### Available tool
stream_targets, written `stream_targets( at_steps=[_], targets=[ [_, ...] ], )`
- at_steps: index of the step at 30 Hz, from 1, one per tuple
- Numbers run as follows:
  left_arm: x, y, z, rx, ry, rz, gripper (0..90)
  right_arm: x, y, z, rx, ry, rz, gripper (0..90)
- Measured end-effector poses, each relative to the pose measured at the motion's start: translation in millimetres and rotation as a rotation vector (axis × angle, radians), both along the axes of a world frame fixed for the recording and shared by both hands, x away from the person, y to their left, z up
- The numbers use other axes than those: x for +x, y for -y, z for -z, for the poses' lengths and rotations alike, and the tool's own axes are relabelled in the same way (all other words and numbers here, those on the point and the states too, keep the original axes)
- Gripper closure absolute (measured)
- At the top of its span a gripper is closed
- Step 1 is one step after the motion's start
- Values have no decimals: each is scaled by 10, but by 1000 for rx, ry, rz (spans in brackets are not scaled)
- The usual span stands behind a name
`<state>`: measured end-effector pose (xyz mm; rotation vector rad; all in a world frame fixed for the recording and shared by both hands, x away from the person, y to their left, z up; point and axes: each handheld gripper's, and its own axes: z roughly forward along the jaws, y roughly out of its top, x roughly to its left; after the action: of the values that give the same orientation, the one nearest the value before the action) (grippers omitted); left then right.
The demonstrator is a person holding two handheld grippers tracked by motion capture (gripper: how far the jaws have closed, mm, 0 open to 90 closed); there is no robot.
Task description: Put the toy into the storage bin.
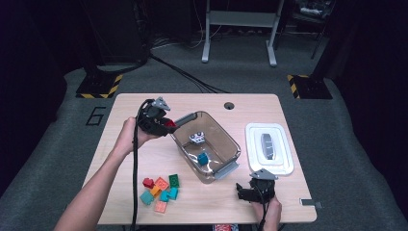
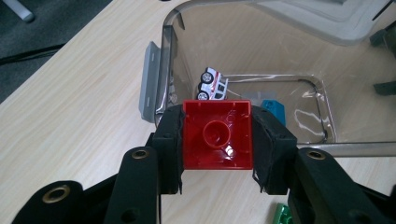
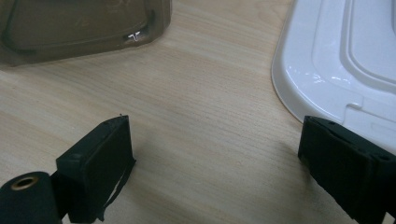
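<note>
My left gripper (image 1: 169,125) is shut on a red brick (image 2: 217,135), held just over the left rim of the clear plastic bin (image 1: 231,139). In the left gripper view the jaws pinch the red brick's two sides, its underside facing the camera. Inside the bin lie a white toy car (image 2: 214,84) and a blue brick (image 2: 274,110); both also appear in the high view, the toy car (image 1: 196,138) and the blue brick (image 1: 203,158). My right gripper (image 1: 244,192) rests open near the table's front edge, with bare wood between its fingers (image 3: 100,158).
Several loose bricks (image 1: 161,188) in red, orange, green and teal lie at the front left of the wooden table (image 1: 144,103). A white lid (image 1: 269,149) lies right of the bin; the lid's edge (image 3: 327,70) is close to my right gripper.
</note>
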<state>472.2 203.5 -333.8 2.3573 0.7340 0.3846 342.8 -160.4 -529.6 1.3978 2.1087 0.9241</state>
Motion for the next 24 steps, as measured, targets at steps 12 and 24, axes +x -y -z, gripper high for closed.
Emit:
stream_targets(
  at_steps=[12, 24],
  targets=[
    [50, 174, -57, -1, 12, 28, 587, 0, 1, 0, 0, 0, 1, 91],
    [103, 310, 43, -10, -13, 50, 586, 1, 0, 1, -2, 1, 5, 91]
  ],
)
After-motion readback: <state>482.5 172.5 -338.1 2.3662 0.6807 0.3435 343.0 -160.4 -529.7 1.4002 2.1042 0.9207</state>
